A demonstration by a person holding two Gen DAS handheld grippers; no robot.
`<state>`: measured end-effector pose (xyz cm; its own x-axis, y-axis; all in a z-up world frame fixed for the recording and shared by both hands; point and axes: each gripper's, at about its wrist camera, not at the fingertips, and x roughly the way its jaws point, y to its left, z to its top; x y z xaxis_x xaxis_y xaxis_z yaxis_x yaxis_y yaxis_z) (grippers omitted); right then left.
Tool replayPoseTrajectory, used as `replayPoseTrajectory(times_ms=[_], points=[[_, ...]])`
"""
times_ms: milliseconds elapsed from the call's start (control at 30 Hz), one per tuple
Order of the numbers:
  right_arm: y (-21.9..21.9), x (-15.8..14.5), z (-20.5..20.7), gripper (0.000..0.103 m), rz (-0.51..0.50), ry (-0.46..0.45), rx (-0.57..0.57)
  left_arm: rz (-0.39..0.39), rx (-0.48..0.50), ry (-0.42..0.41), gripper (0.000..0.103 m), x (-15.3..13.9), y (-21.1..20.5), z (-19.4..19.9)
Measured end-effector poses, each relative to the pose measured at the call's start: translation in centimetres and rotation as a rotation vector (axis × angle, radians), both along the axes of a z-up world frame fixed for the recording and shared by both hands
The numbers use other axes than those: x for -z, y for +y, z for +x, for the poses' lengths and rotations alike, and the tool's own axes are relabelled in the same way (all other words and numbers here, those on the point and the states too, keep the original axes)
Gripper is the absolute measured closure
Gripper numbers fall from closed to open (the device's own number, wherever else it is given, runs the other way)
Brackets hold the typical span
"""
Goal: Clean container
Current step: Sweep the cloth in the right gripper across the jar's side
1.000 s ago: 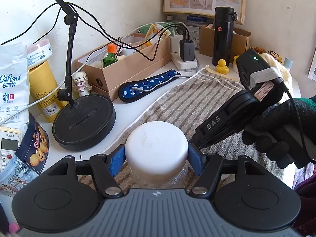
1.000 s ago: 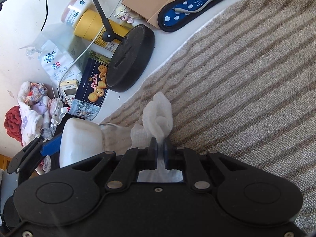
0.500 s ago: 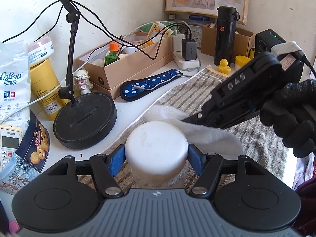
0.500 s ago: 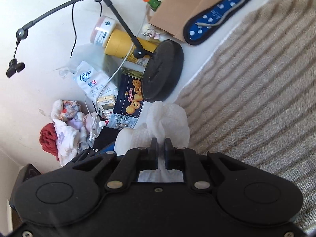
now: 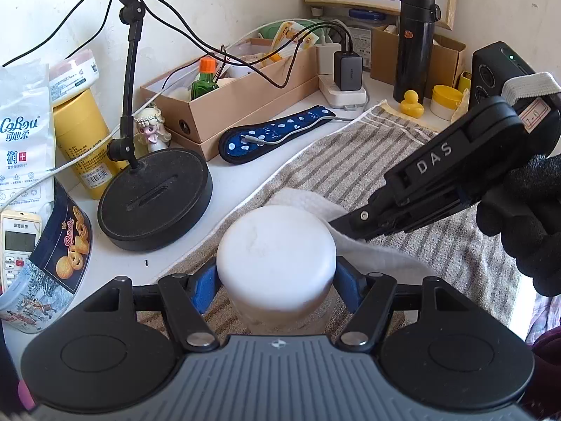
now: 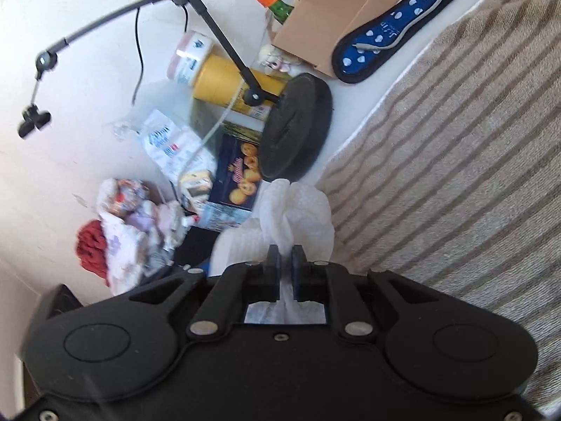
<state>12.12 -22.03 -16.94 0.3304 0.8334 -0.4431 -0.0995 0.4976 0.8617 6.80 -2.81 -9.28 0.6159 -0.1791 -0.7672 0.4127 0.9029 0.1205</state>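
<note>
Left wrist view has the left gripper (image 5: 275, 280) clamped on the white-lidded jar (image 5: 275, 251) over the striped towel (image 5: 350, 161), a white cloth (image 5: 371, 249) touching the lid, while right wrist view has the right gripper (image 6: 285, 263) pinched tight on that cloth (image 6: 298, 210) beside the jar (image 6: 235, 249).

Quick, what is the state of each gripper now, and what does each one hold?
Left gripper: closed on the white-lidded container, blue pads at its sides.
Right gripper: shut on a white cloth.
</note>
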Motion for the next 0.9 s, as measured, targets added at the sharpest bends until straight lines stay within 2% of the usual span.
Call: replayPoseTrajectory(times_ms=[100,233,367,500,633,733,833,900], points=[[-0.3,0.2,0.0,0.096,-0.014,0.002,0.004,0.018,0.060,0.006,0.036,-0.1,0.0,0.1],[-0.9,0.5,-0.1,0.096,-0.020,0.007,0.017,0.070,0.283,0.011,0.036,-0.4,0.5,0.6],[-1.2,0.5,-0.1,0.096,-0.016,0.011,0.022,0.034,0.424,0.081,0.036,-0.6,2.0,2.3],[-1.0,0.3,-0.3,0.096,-0.018,0.003,0.009,0.036,0.363,0.100,0.036,-0.8,1.2,2.6],[-1.4,0.1,-0.3,0.096,-0.016,-0.003,0.023,0.065,0.194,0.077,0.034,-0.6,-0.5,1.5],[-2.1,0.0,-0.2,0.096,-0.010,-0.005,0.045,0.025,0.051,0.075,0.034,-1.0,-0.8,0.9],[-2.4,-0.1,-0.1,0.096,-0.006,-0.008,0.055,-0.047,-0.110,0.094,0.034,-1.4,-0.1,0.7],[-2.5,-0.1,-0.1,0.096,-0.006,-0.007,0.057,-0.064,-0.145,0.100,0.034,-1.2,0.3,0.8]])
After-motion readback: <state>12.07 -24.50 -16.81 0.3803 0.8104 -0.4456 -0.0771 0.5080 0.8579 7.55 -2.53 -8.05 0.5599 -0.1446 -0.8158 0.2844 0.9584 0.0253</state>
